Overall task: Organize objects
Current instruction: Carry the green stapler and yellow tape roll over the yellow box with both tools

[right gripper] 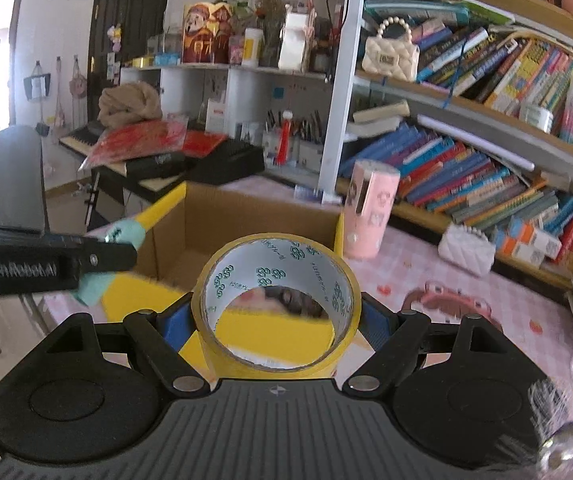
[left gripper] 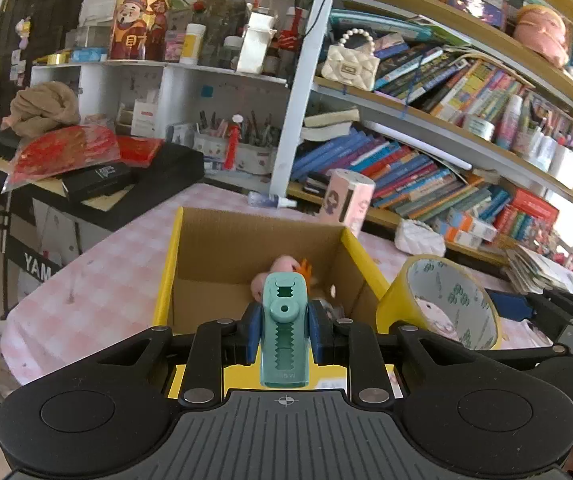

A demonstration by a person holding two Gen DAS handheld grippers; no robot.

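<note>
My left gripper point(left gripper: 284, 326) is shut on a teal clip-like tool point(left gripper: 284, 332) and holds it over the near edge of an open cardboard box with yellow flaps point(left gripper: 214, 240). A pink toy point(left gripper: 282, 266) lies inside the box. My right gripper point(right gripper: 276, 320) is shut on a yellow tape roll point(right gripper: 276, 308) and holds it just above the box's near right corner point(right gripper: 246, 216). The tape roll also shows in the left wrist view point(left gripper: 442, 304), right of the box. The left gripper with the teal tool point(right gripper: 124, 232) shows at the left of the right wrist view.
The box stands on a table with a pink checked cloth point(left gripper: 98, 284). A pink cylinder point(right gripper: 370, 208) stands behind the box. A white quilted pouch point(right gripper: 466, 250) and a pink toy point(right gripper: 446, 300) lie to the right. Bookshelves point(left gripper: 426, 160) rise behind; a keyboard point(left gripper: 86, 184) stands at the left.
</note>
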